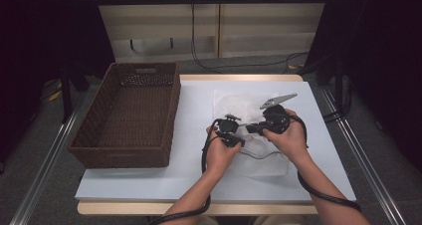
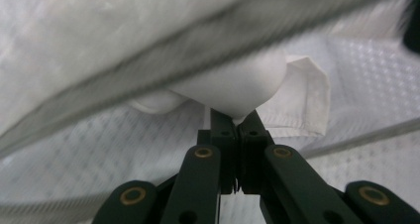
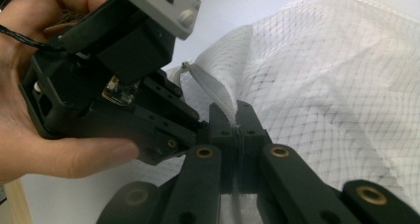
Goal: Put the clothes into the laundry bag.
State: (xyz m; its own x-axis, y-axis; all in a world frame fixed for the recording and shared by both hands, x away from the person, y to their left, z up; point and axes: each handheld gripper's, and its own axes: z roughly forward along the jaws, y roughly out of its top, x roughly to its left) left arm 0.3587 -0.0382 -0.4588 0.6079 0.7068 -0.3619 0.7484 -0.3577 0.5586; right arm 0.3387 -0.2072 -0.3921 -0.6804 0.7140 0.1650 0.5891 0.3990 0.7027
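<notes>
Step in hand: securing a two-point grip on the white mesh bag, which lies at centre frame on the bench. The left tongs pinch a fabric fold. The right tongs pinch its edge strip. Next move, as judged: lift both together toward the wicker basket at left, keeping tension even.

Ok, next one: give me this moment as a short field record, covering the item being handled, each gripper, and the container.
item: white mesh bag, lying on the white table top
left gripper: shut on a fold of the mesh bag
right gripper: shut on the bag's white edge strip
grippers: close together, over the bag
basket: brown wicker, at the table's left, nothing visible inside
</notes>
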